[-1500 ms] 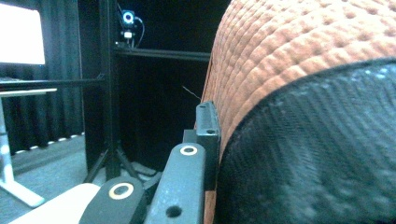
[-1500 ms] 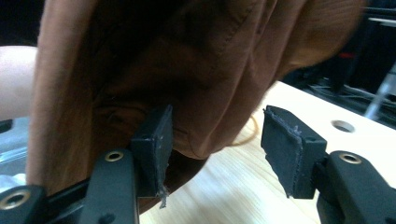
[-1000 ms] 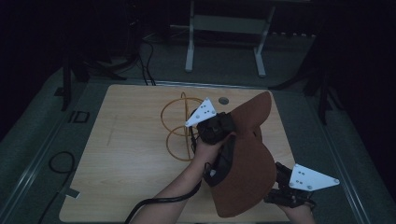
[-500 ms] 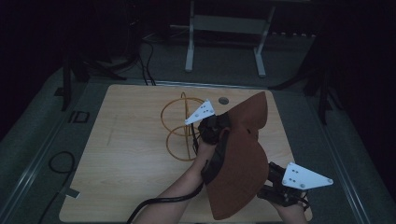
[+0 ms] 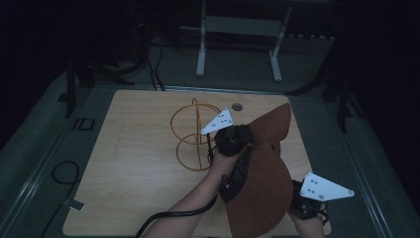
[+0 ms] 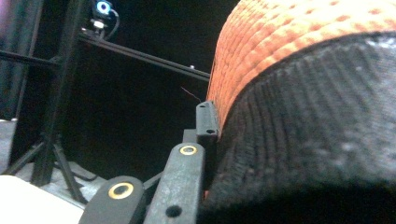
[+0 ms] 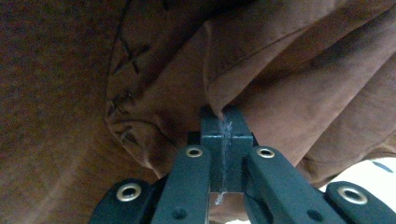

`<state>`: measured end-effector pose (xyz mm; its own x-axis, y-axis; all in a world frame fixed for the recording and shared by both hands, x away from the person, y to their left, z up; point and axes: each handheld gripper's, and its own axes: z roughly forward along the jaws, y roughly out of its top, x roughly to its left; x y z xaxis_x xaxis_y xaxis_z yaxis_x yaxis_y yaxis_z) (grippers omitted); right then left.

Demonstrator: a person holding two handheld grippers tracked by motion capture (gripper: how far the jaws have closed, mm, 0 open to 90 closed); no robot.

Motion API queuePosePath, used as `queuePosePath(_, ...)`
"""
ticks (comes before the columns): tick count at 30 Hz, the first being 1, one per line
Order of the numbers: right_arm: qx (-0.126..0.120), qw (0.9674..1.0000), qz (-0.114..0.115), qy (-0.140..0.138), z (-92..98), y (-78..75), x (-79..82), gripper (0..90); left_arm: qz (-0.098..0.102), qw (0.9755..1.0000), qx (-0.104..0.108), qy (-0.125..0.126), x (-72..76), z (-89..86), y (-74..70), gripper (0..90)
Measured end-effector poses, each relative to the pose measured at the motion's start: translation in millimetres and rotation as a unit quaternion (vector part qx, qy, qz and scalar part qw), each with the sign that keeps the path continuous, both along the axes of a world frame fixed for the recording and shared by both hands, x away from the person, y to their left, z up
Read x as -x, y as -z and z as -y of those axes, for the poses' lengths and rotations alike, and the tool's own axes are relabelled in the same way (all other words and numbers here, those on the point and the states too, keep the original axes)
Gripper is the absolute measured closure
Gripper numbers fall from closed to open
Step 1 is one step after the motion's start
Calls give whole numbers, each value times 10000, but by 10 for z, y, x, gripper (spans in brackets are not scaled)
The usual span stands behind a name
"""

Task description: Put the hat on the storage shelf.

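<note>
A brown cloth (image 5: 265, 171) with a black knitted band (image 5: 238, 173) hangs above the right half of the wooden table (image 5: 133, 148), held between both grippers. My left gripper (image 5: 236, 141) is at the cloth's upper middle. In the left gripper view its jaws (image 6: 208, 119) are together against the edge of the orange-brown knit (image 6: 299, 32) and the black band (image 6: 317, 135). My right gripper (image 5: 299, 201) is at the lower right corner. Its jaws (image 7: 224, 122) have just been closing and now pinch a fold of the brown cloth (image 7: 261, 60).
A hoop stand of thin golden wire (image 5: 194, 134) sits on the table just left of my left gripper. A small round hole (image 5: 236, 106) is near the far edge. A metal frame (image 5: 237, 29) stands beyond the table, and cables (image 5: 62, 173) lie on the floor at left.
The right gripper's jaws have shut on a fold of the cloth. The cloth's lower part has drawn in narrower and hangs straighter. Both hands have stayed about where they were.
</note>
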<state>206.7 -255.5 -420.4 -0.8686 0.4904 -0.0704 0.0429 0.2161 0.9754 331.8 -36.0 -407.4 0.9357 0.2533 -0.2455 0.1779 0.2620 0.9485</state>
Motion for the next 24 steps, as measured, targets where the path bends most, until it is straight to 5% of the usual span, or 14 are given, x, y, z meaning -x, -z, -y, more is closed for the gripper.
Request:
queuePosePath(7, 169, 9989, 228, 385, 73, -109, 86, 898, -68, 9999, 63, -54, -34, -85, 7, 869)
queuePosePath(12, 107, 9968, 503, 615, 222, -247, 171, 898, -21, 10000, 18, -11, -56, -140, -4, 658)
queuePosePath(17, -5, 9945, 660, 808, 404, -401, 254, 900, 42, 9992, -312, -236, -35, -136, -45, 464)
queuePosePath(20, -177, 9919, 777, 991, 517, -473, 291, 899, 160, 9967, -636, -472, 8, -119, -64, 408)
queuePosePath(24, -239, 9900, 749, 1170, 616, -527, 281, 900, 431, 9881, -1123, -958, 92, -87, -80, 281)
